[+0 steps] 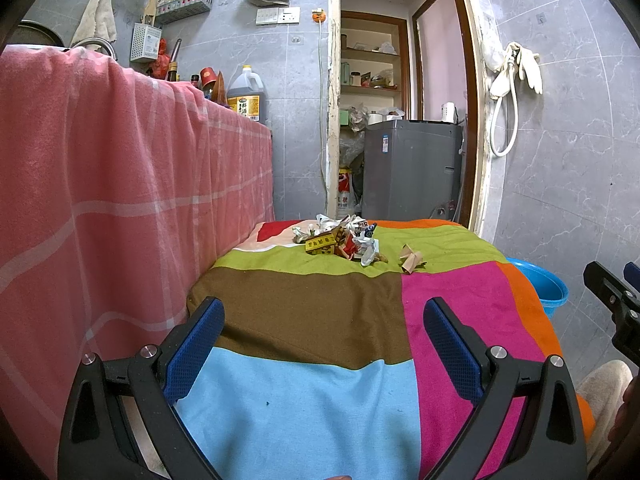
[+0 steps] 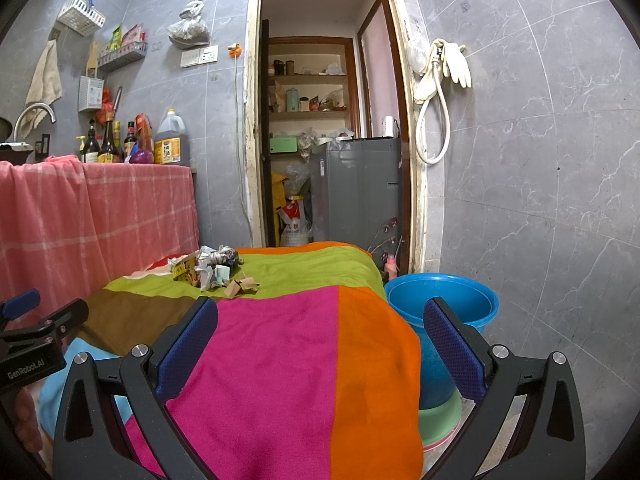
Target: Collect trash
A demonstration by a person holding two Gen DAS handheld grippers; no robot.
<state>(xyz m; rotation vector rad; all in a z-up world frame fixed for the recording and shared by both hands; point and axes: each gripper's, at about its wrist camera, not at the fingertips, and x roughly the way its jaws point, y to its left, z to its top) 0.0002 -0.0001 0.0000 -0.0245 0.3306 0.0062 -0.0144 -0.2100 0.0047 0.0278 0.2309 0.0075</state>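
— Where's the trash?
— The trash pile [image 1: 340,240] lies well ahead of the left hand-held gripper [image 1: 324,344], strung crosswise on the patchwork-covered bench [image 1: 304,312]; one brown scrap [image 1: 412,259] sits just right of it.
— And the grippers?
— Both level, spread wide, holding nothing. The right hand-held gripper [image 2: 320,344] has the blue basin [image 2: 444,300] ahead on its right.

Patchwork-covered table [image 1: 304,312]: crumpled trash pile [image 1: 340,240] at far end, tan paper scrap [image 1: 412,258] just beside.
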